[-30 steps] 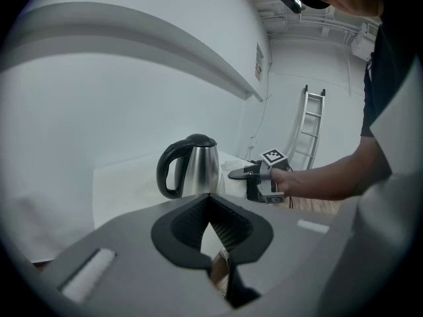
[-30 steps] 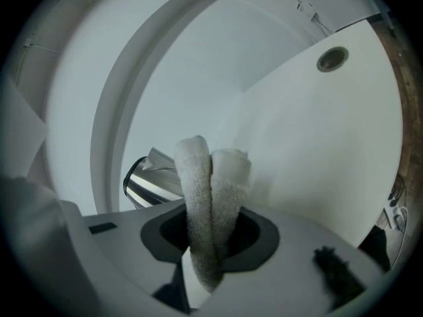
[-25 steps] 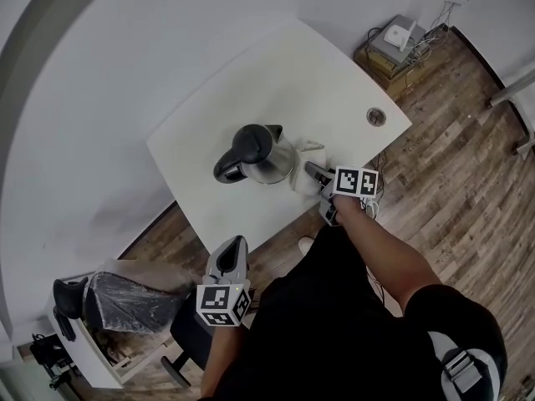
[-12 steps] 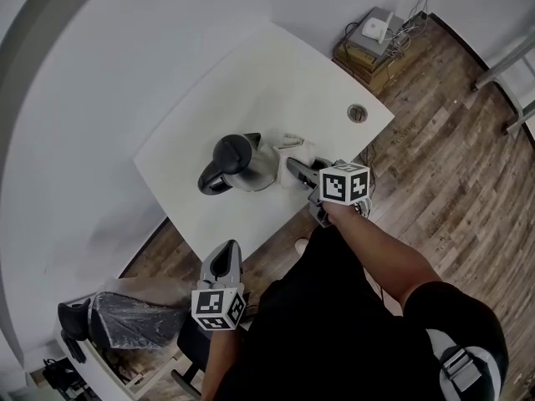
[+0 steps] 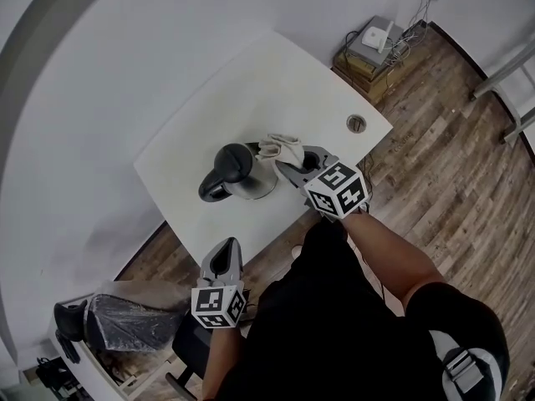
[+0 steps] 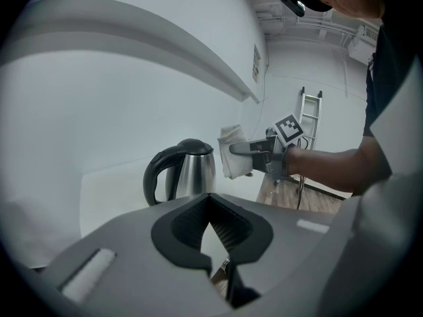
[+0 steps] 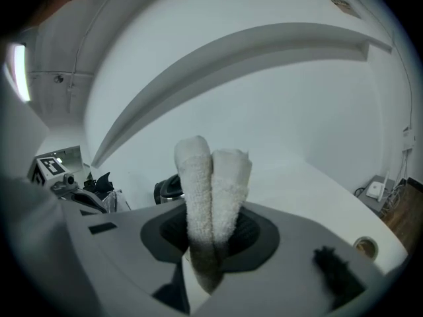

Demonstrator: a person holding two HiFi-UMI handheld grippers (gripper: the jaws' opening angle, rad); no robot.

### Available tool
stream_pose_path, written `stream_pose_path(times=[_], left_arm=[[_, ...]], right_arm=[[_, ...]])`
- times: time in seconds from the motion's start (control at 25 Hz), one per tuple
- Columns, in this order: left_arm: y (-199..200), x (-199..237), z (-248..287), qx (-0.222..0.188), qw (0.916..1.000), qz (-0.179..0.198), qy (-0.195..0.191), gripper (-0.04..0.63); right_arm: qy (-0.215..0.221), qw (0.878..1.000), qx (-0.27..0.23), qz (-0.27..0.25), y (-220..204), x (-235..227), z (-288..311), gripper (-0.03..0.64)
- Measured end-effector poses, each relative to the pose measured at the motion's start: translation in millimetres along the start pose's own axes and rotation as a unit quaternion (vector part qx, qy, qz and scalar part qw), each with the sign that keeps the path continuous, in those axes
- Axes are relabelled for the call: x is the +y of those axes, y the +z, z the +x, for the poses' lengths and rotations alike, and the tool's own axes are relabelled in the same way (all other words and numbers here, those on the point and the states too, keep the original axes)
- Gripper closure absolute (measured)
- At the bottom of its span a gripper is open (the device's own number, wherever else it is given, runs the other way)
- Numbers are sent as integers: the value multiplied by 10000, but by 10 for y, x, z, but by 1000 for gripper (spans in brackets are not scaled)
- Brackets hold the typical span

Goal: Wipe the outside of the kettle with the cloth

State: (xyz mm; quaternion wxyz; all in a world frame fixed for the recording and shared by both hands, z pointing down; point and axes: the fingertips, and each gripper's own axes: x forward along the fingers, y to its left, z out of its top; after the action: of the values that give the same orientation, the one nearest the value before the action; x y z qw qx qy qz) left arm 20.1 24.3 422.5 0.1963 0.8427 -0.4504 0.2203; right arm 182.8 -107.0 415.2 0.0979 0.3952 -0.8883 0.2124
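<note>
While right claw (image 5: 287, 170) clamps the white cloth (image 5: 281, 148) beside the electric kettle (image 5: 241, 172) | left claw (image 5: 226, 256) closed, empty (idle) | wiping apparently all ahead.

Kettle (image 7: 166, 191) mostly behind cloth (image 7: 213, 177)

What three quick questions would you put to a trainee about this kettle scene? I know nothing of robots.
1. Pick one. What does the right gripper hold between its jaws?
A. a sponge
B. the cloth
C. a kettle lid

2. True or false: the kettle lies on its side on the floor.

3. Short answer: which gripper holds nothing?

Key
1. B.
2. False: it stands upright on the white table.
3. The left gripper, held back from the table's near edge.
</note>
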Motion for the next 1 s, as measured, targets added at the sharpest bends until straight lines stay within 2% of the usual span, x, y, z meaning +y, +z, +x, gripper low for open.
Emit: stream_pose_path(times=[0.28, 0.4, 0.48, 0.6, 0.8, 1.0], left_arm=[[72, 213, 211, -58, 9980, -421, 468, 588], [63, 341, 291, -11, 9963, -471, 714, 588], [63, 411, 341, -12, 9944, -671, 820, 588], [37, 466, 439, 47, 9908, -949, 966, 588], [-57, 489, 603, 275, 9862, -1133, 1179, 588], [-139, 512, 747, 511, 9793, -1323, 1447, 588]], right_arm=[[425, 9961, 491, 596, -96, -313, 276, 518], [623, 9929, 773, 650, -168, -414, 410, 518], [758, 9899, 993, 663, -254, -459, 512, 518], [953, 9832, 1340, 790, -438, -563, 685, 518], [1132, 9720, 1831, 937, -743, -745, 908, 518], [1237, 9577, 2470, 810, -1029, -834, 1025, 518]])
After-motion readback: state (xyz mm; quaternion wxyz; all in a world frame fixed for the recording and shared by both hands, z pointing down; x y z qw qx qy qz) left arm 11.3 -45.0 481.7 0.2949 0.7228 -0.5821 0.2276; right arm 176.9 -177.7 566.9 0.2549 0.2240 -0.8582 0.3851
